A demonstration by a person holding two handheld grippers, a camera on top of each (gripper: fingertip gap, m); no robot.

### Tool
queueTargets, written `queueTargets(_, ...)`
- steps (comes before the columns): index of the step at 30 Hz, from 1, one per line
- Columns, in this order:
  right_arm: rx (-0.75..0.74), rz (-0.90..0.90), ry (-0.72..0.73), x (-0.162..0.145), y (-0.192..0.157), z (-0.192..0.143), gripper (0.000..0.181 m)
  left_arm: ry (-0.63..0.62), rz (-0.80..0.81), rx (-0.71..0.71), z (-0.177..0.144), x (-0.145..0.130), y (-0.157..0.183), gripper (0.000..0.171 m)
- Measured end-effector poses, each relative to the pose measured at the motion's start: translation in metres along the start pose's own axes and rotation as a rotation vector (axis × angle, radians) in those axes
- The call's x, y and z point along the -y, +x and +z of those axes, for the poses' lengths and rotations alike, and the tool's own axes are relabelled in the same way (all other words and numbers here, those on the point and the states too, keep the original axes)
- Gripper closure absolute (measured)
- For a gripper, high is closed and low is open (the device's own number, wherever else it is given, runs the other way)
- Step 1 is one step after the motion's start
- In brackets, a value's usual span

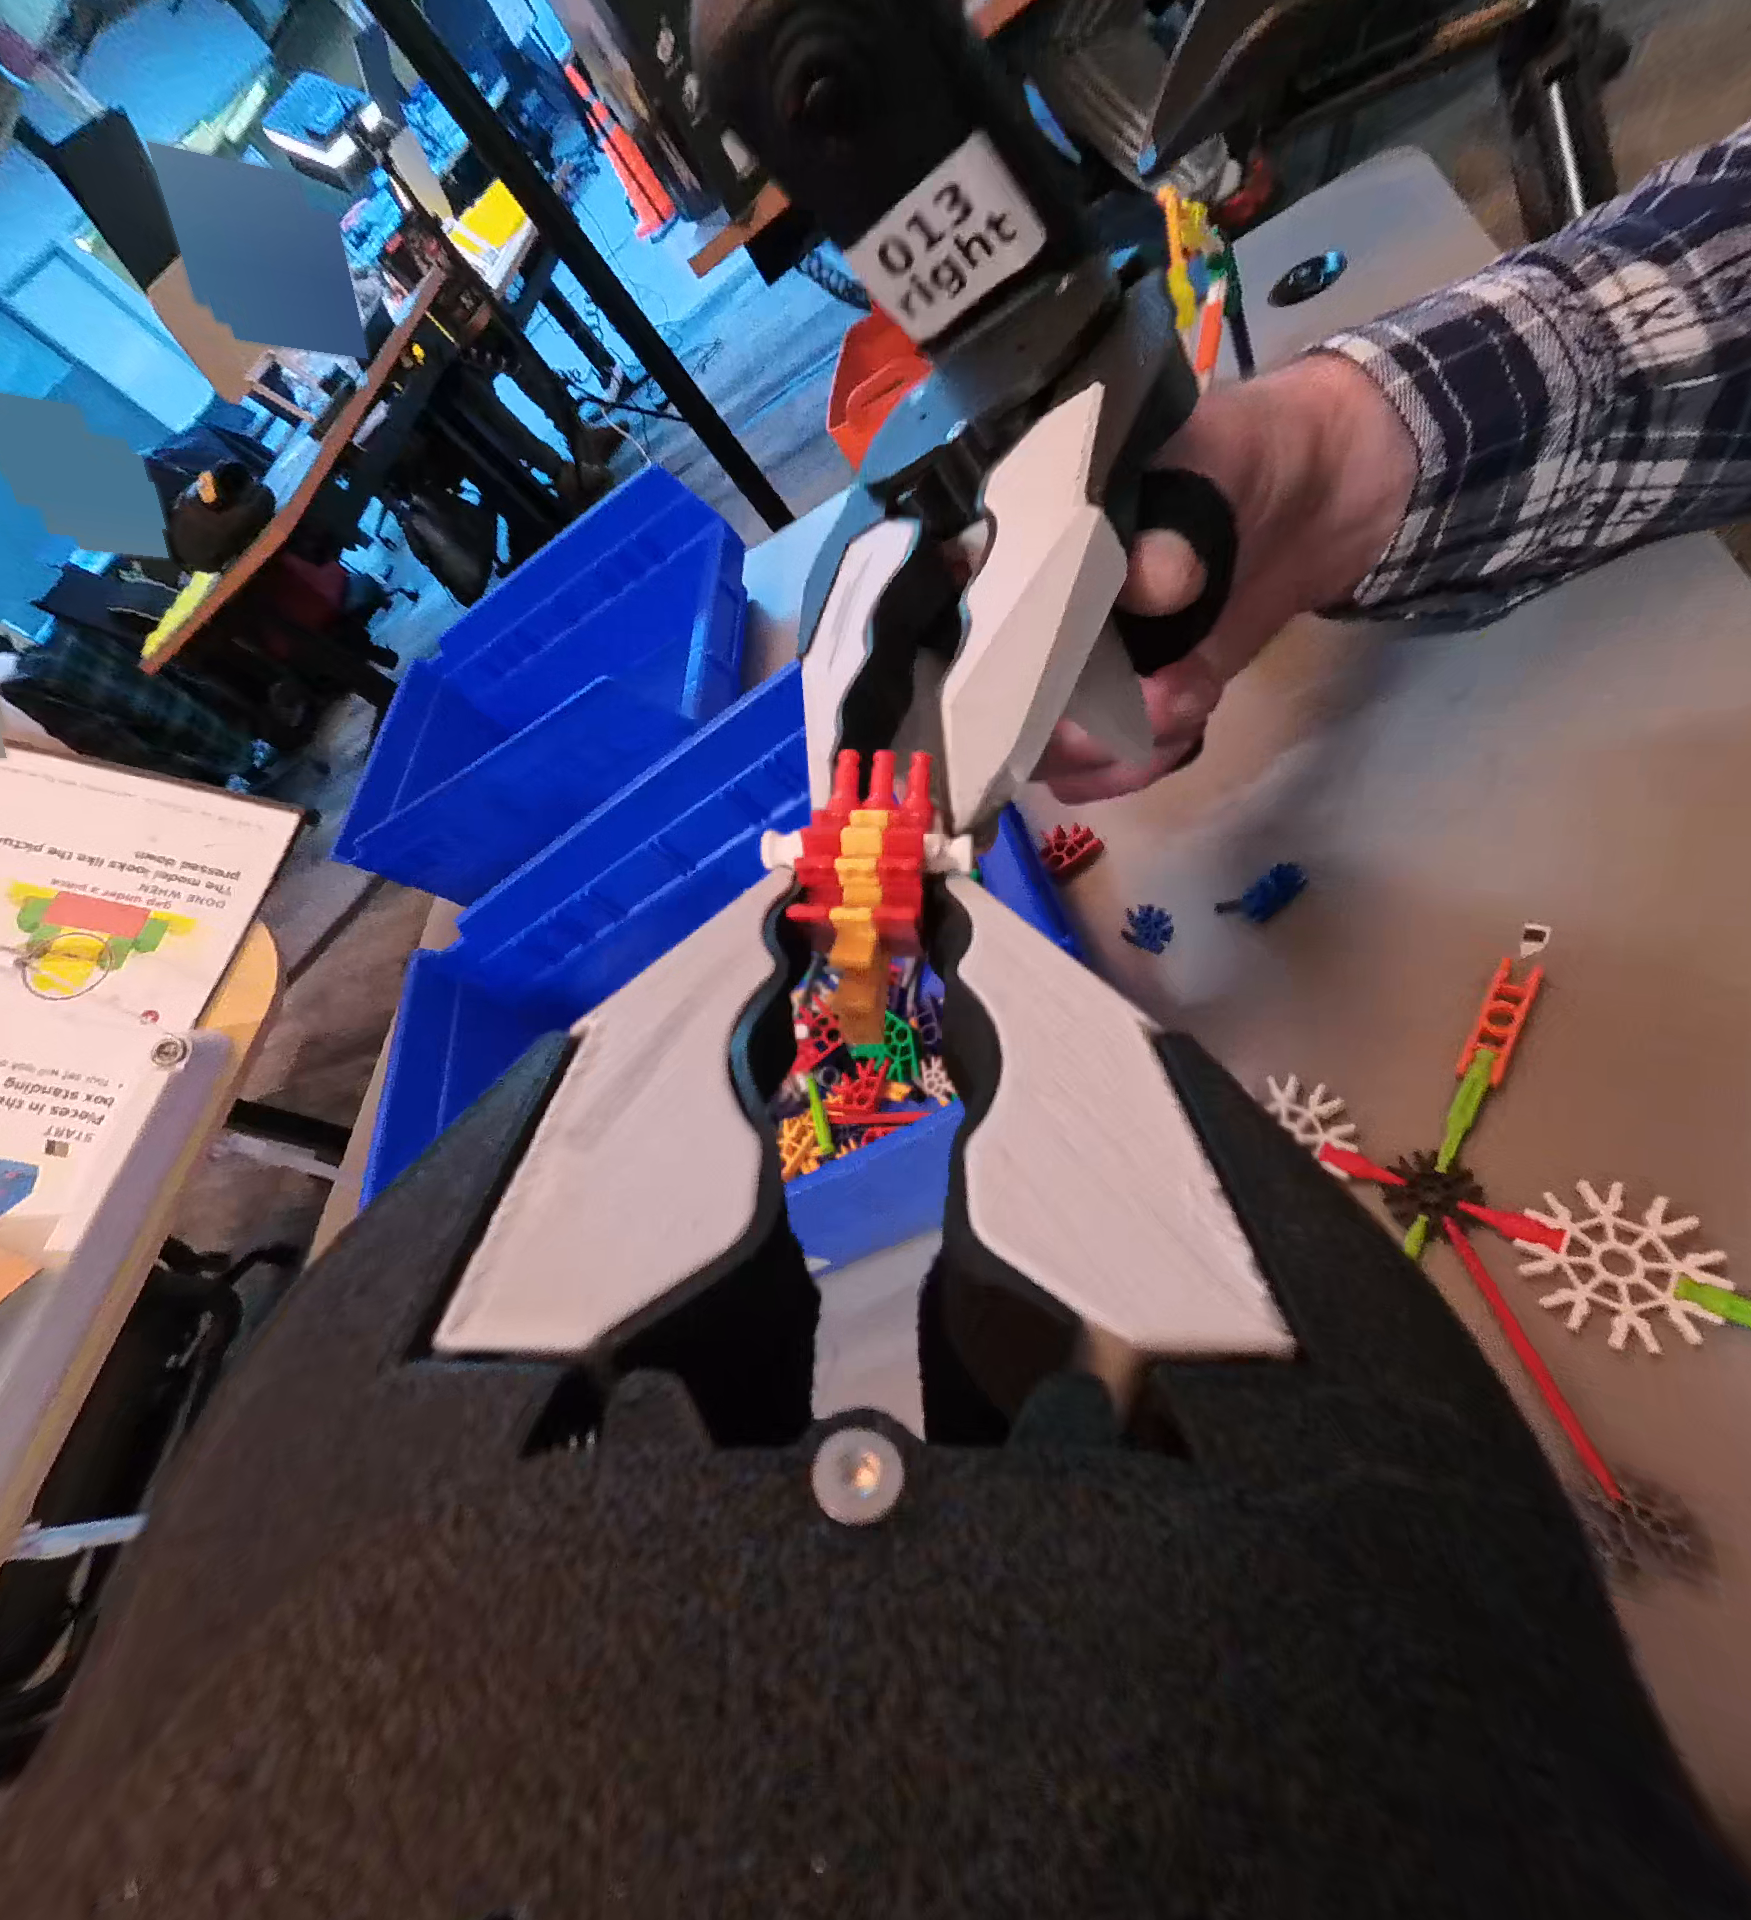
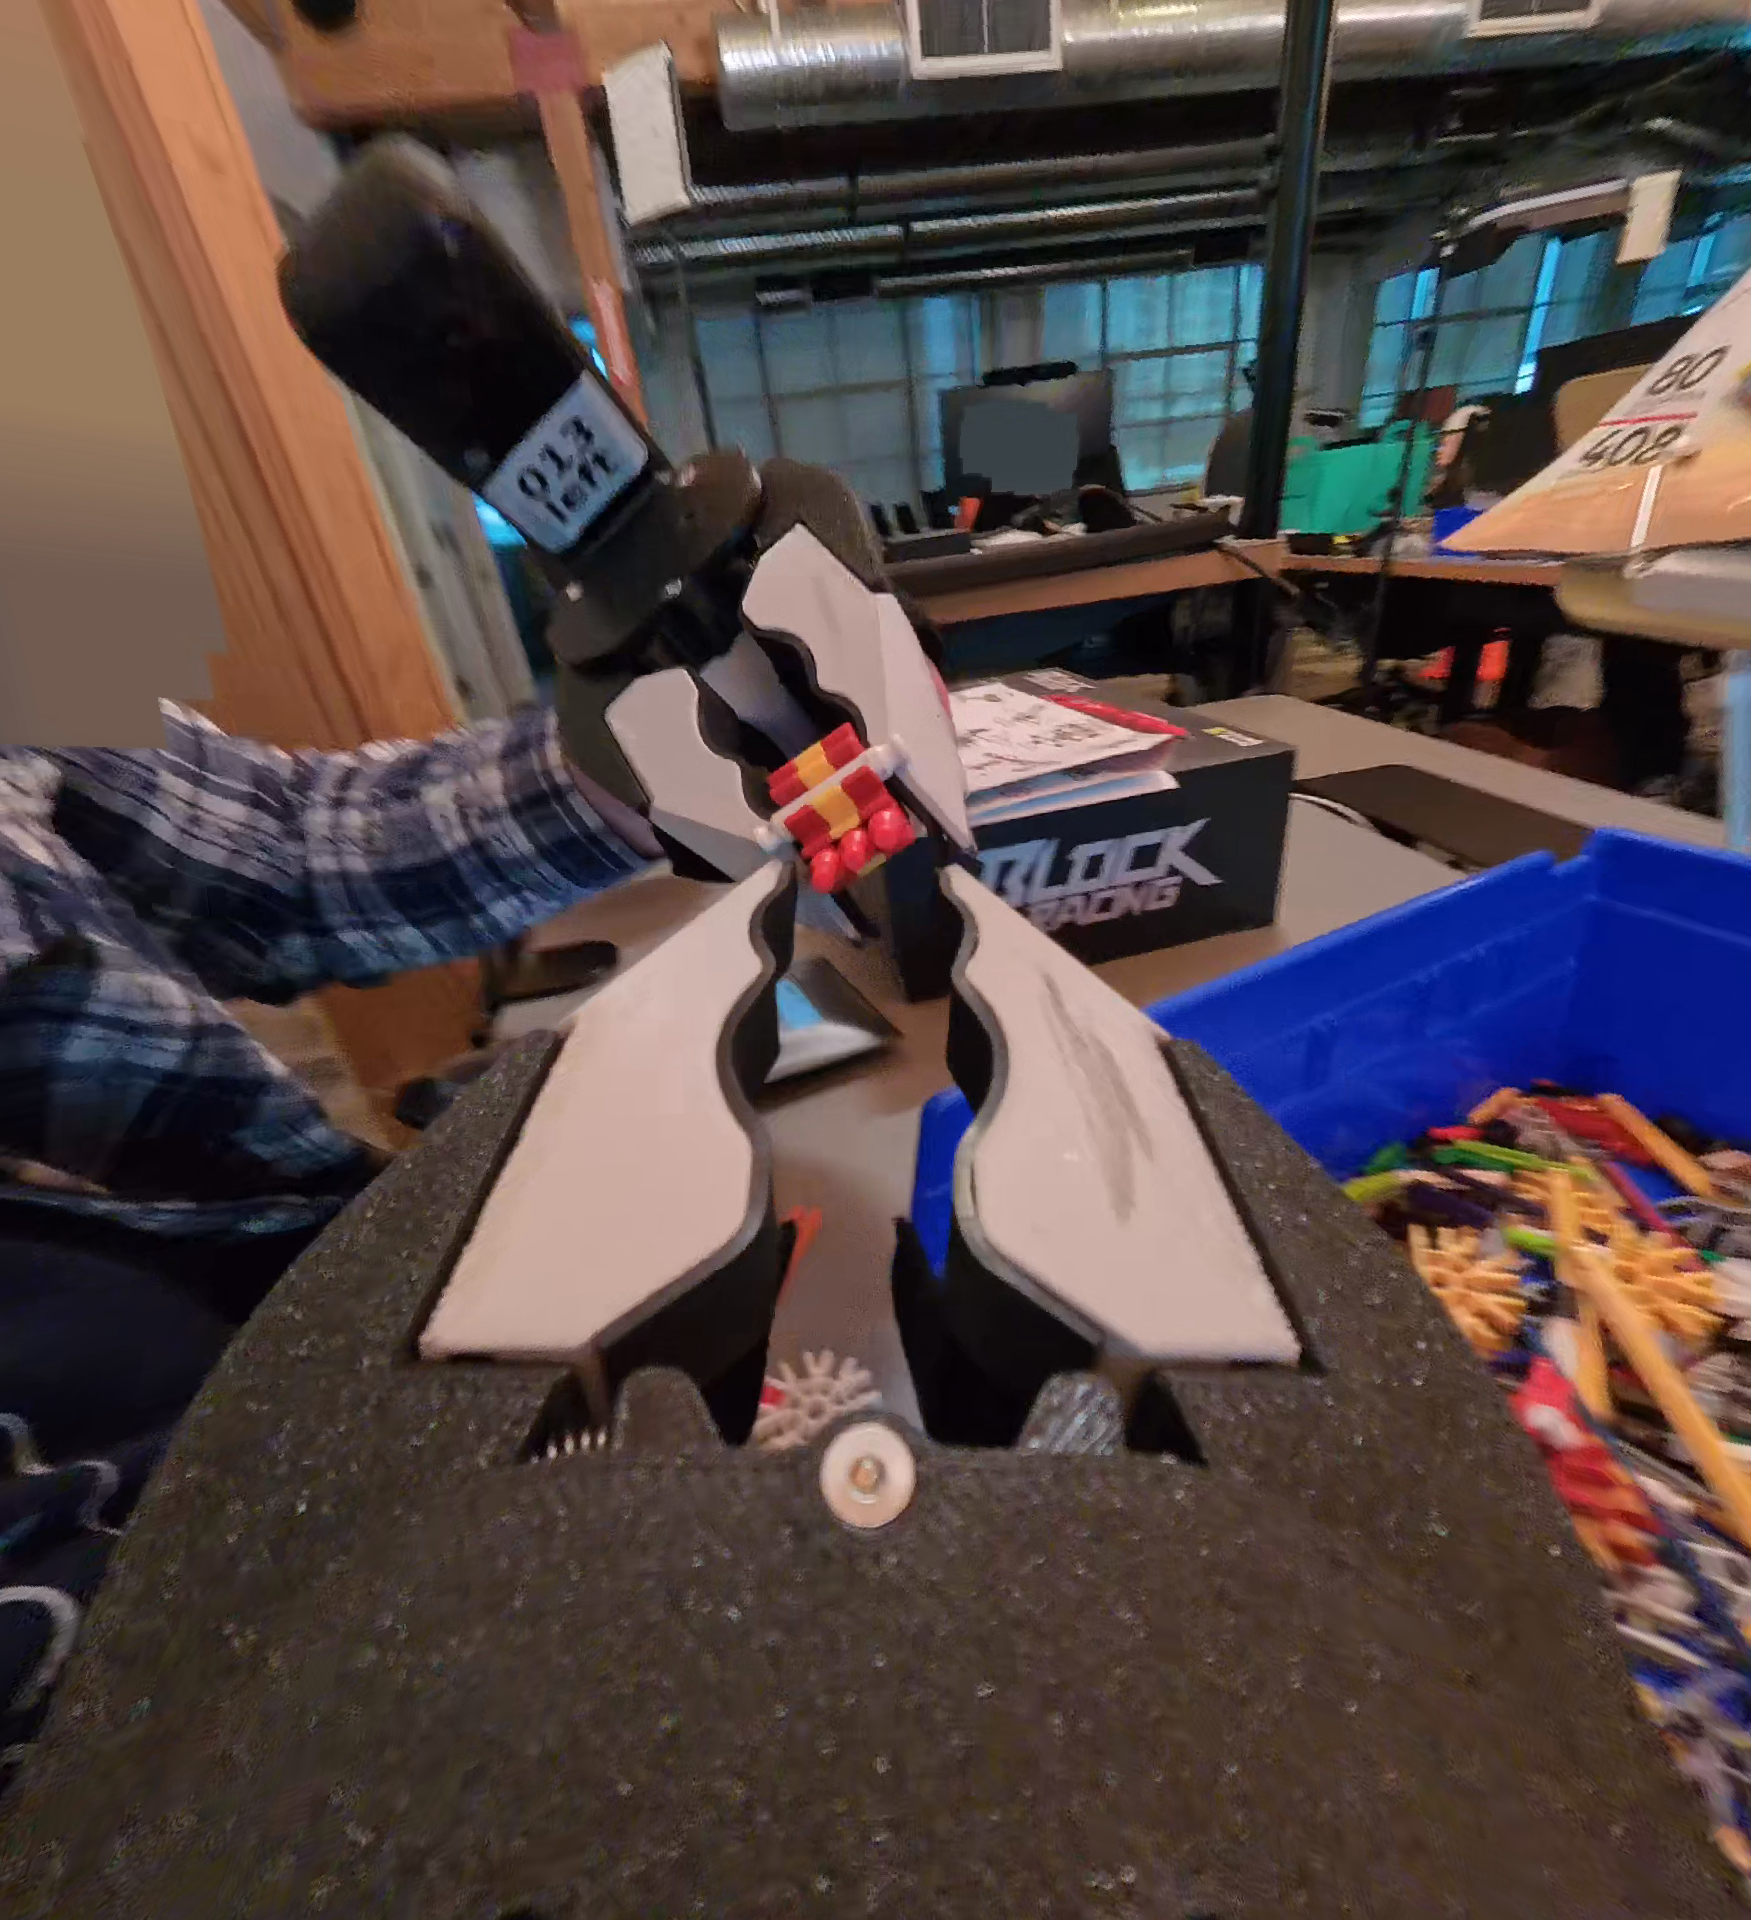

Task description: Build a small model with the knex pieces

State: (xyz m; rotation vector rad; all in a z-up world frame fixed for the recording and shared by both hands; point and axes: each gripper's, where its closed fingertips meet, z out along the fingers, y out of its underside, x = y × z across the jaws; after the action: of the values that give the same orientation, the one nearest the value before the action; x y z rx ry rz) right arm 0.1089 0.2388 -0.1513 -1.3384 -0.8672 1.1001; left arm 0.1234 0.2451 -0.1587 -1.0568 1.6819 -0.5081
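Observation:
A small stack of red and yellow connector pieces (image 1: 863, 868) threaded on a white rod sits between the fingertips of my left gripper (image 1: 866, 883), which is shut on it and holds it above a blue bin of mixed parts (image 1: 866, 1195). My right gripper (image 2: 869, 873) is open. Its fingertips (image 2: 959, 883) flank the red knobbed end of the stack (image 2: 835, 805) from the opposite side, and one tip lies right at the white rod's end. In the left wrist view the right gripper (image 1: 902, 790) comes down from above, held by a hand in a plaid sleeve (image 1: 1297, 520).
Empty blue bins (image 1: 559, 707) are stacked behind the parts bin (image 2: 1473, 997). A rod-and-snowflake assembly (image 1: 1619, 1262) and loose blue and red connectors (image 1: 1146, 925) lie on the grey table at right. Instruction sheets (image 1: 71, 914) stand at left. A black box (image 2: 1141, 831) sits beyond. My left and right fingertips are right by each other. From either gripper's tips it is about 20 centimetres to the rod-and-snowflake assembly (image 1: 1619, 1262).

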Motion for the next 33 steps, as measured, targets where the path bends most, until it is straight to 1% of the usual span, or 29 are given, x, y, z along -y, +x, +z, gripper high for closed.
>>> queueTargets(2,0.084,0.129,0.035,0.004,-0.004,-0.001,0.144,-0.014,0.053,0.031,0.0,0.001,-0.001,0.151)
queueTargets(4,0.156,0.271,0.067,0.007,-0.006,-0.003,0.142,-0.036,0.141,0.056,0.003,0.004,0.001,0.152)
queueTargets(5,0.18,0.312,0.071,0.006,-0.007,-0.002,0.14,-0.062,0.201,0.067,0.005,0.005,0.003,0.152)
queueTargets(7,0.215,0.331,0.057,0.003,-0.013,0.002,0.139,-0.074,0.282,0.081,0.009,0.011,0.008,0.152)
queueTargets(10,0.25,0.327,0.036,-0.001,-0.02,0.005,0.155,-0.102,0.373,0.128,0.012,0.01,0.005,0.152)
queueTargets(14,0.185,0.218,0.028,0.0,-0.016,0.004,0.157,-0.097,0.403,0.164,0.013,0.01,0.0,0.151)
queueTargets(16,0.105,0.136,0.004,-0.003,-0.008,0.005,0.158,-0.138,0.414,0.184,0.013,0.004,-0.005,0.149)
queueTargets(17,0.062,0.068,-0.016,-0.005,-0.006,0.005,0.158,-0.157,0.414,0.191,0.012,0.0,-0.007,0.147)
queueTargets(18,0.038,0.011,-0.033,-0.007,-0.006,0.005,0.158,-0.162,0.398,0.182,0.011,-0.001,-0.006,0.146)
queueTargets(20,0.003,-0.038,-0.026,-0.005,-0.004,0.005,0.158,-0.168,0.392,0.191,0.009,-0.001,-0.008,0.146)
queueTargets(22,-0.076,-0.14,-0.068,-0.009,0.003,0.005,0.159,-0.229,0.407,0.187,0.008,-0.009,-0.01,0.143)
queueTargets(24,-0.172,-0.223,-0.102,-0.011,0.014,0.003,0.158,-0.28,0.388,0.168,0.005,-0.017,-0.009,0.14)
queueTargets(25,-0.22,-0.28,-0.117,-0.011,0.019,0.002,0.158,-0.289,0.368,0.152,0.002,-0.018,-0.008,0.132)
queueTargets(26,-0.245,-0.326,-0.12,-0.01,0.02,0.001,0.158,-0.285,0.346,0.15,-0.001,-0.016,-0.008,0.127)
queueTargets(27,-0.26,-0.356,-0.119,-0.009,0.02,0.0,0.158,-0.272,0.328,0.158,-0.003,-0.012,-0.009,0.126)
queueTargets(30,-0.294,-0.435,-0.12,-0.007,0.021,0.0,0.159,-0.21,0.266,0.159,-0.007,0.004,-0.008,0.125)
queueTargets(32,-0.304,-0.45,-0.112,-0.005,0.022,-0.001,0.159,-0.165,0.241,0.155,-0.006,0.015,-0.005,0.129)
queueTargets(33,-0.316,-0.464,-0.121,-0.007,0.023,-0.002,0.159,-0.163,0.233,0.156,-0.006,0.016,-0.004,0.129)
